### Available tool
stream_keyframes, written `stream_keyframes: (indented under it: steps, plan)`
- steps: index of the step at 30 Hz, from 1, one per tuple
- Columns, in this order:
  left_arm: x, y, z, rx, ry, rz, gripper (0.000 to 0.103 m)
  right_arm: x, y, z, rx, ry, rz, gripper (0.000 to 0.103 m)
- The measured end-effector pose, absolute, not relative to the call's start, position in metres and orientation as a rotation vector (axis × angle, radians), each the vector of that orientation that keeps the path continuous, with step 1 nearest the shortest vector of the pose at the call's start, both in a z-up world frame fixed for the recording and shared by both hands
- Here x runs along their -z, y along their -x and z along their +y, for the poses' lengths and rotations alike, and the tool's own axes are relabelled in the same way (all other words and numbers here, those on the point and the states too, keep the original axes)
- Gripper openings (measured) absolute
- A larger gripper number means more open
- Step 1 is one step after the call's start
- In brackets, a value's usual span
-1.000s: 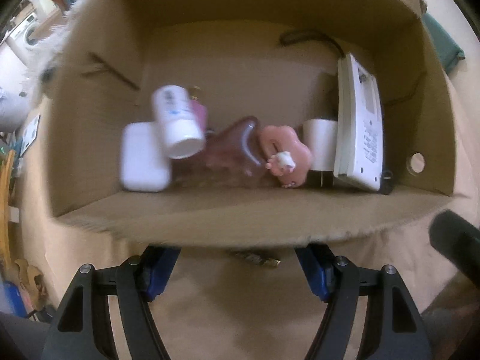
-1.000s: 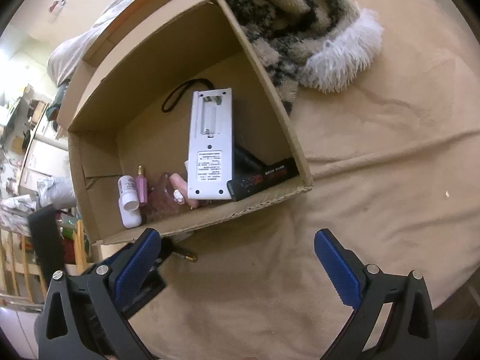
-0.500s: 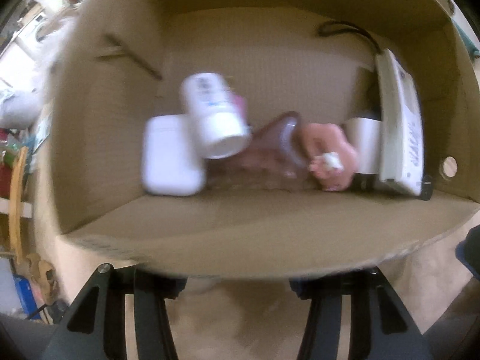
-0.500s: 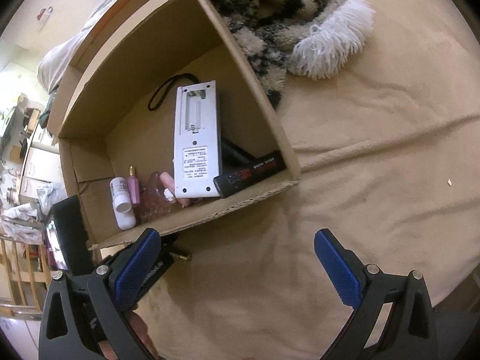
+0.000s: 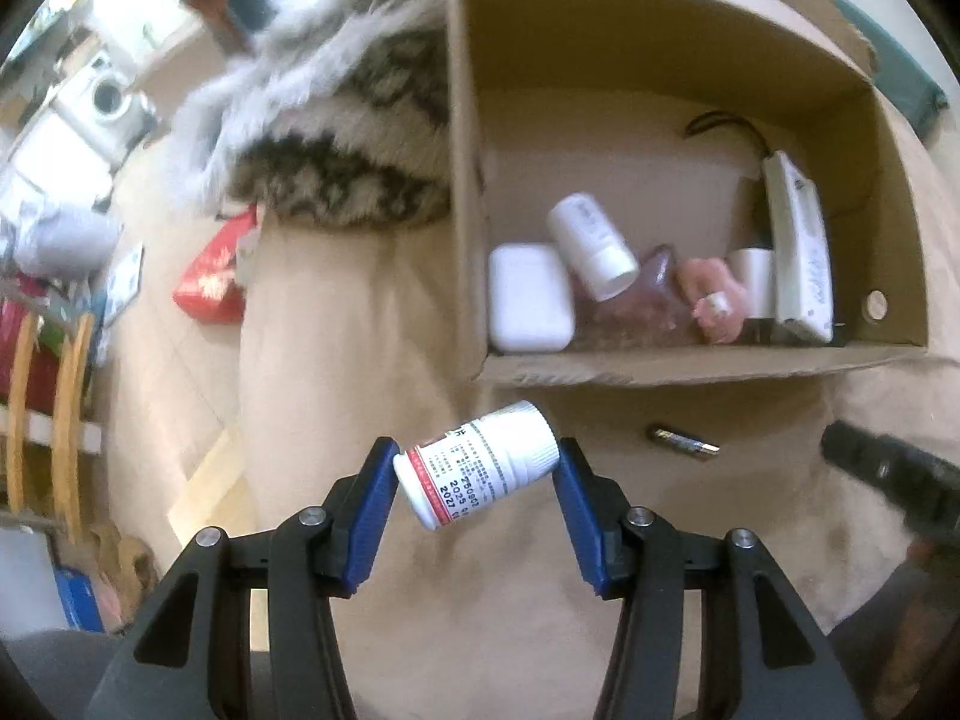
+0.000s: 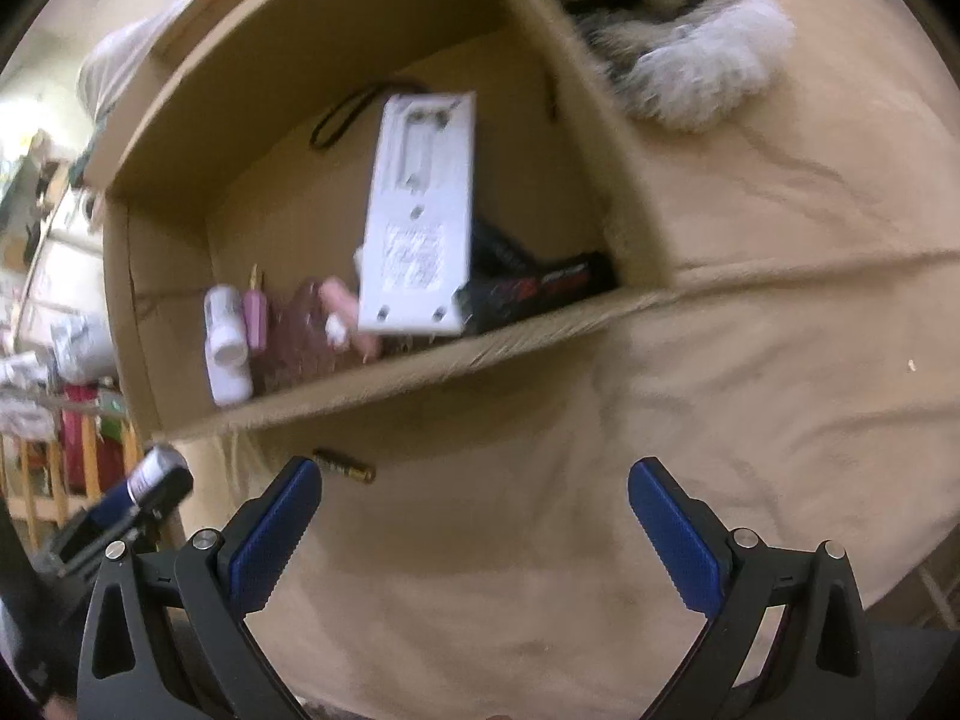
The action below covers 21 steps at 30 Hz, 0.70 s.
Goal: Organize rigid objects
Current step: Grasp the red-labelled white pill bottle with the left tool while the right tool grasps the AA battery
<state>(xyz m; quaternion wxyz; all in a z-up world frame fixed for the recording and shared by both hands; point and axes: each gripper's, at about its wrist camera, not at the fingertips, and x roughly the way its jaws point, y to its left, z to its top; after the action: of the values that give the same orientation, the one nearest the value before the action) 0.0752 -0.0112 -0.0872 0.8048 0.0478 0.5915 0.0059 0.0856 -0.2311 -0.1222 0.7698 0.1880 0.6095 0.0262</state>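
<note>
My left gripper (image 5: pixel 477 471) is shut on a white pill bottle (image 5: pixel 480 462) with a red-banded label, held just in front of the cardboard box (image 5: pixel 660 369). The box holds a white case (image 5: pixel 528 297), a white tube (image 5: pixel 591 246), a pink clear bottle (image 5: pixel 651 294), a pink toy (image 5: pixel 714 294) and a white remote (image 5: pixel 801 258). A small battery (image 5: pixel 684 441) lies on the beige cloth by the box front; it also shows in the right wrist view (image 6: pixel 345 465). My right gripper (image 6: pixel 474 531) is open and empty over the cloth, near the box (image 6: pixel 420 369).
A furry black-and-white cloth (image 5: pixel 342 138) lies left of the box in the left wrist view, and beyond the box in the right wrist view (image 6: pixel 678 36). A red packet (image 5: pixel 213 282) lies on the floor. The bed edge drops off at left (image 5: pixel 240 420).
My left gripper has pulled back and left from the box and now holds the white pill bottle. My right gripper has moved closer to the box front and the battery.
</note>
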Motion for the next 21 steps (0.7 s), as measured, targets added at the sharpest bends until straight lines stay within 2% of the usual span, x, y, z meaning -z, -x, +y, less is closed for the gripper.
stream_keyframes:
  steps: [6, 17, 19, 21]
  plan:
    - [0.097, -0.082, 0.0, -0.039, -0.06, 1.293, 0.049, 0.133, -0.088, -0.2, -0.094, -0.33, 1.359, 0.103]
    - [0.095, -0.087, 0.041, -0.153, 0.071, 1.282, 0.049, 0.16, -0.104, -0.14, 0.07, -0.41, 1.391, 0.103]
    - [0.095, -0.088, 0.047, -0.159, 0.086, 1.29, 0.049, 0.171, -0.106, -0.13, 0.125, -0.408, 1.409, 0.098]
    - [0.095, -0.085, 0.046, -0.16, 0.101, 1.298, 0.049, 0.174, -0.107, -0.12, 0.18, -0.342, 1.384, 0.098]
